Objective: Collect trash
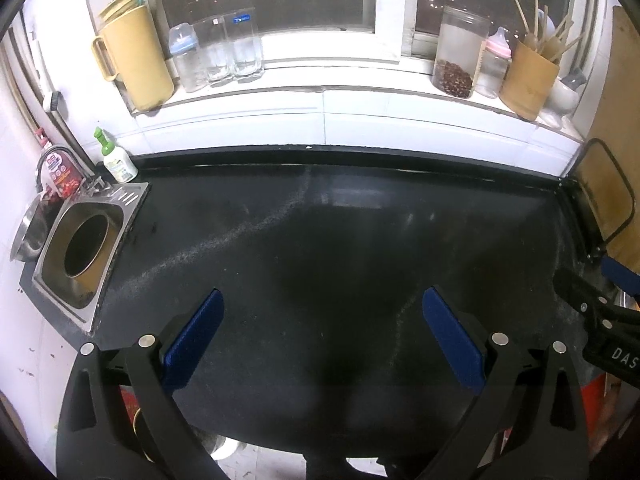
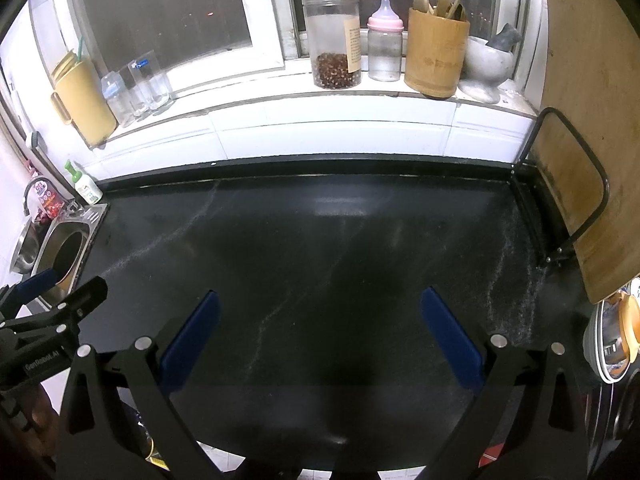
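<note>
Left wrist – tongs (image 1: 322, 336) apart, bare countertop (image 1: 320, 240)

Left tool (image 1: 322, 334) and right tool (image 2: 320, 334) hover side by side, jaws spread wide.

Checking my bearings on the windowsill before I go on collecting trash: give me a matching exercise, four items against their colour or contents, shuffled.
Things:
1. baby bottle beside the drinking glasses
2. baby bottle beside the utensil holder
3. tall jug with a handle
4. clear jar

Descriptions:
A. dark reddish-brown bits at the bottom
B. pink collar
C. yellow
D. blue collar

Pairs: 1-D, 2-B, 3-C, 4-A
</note>
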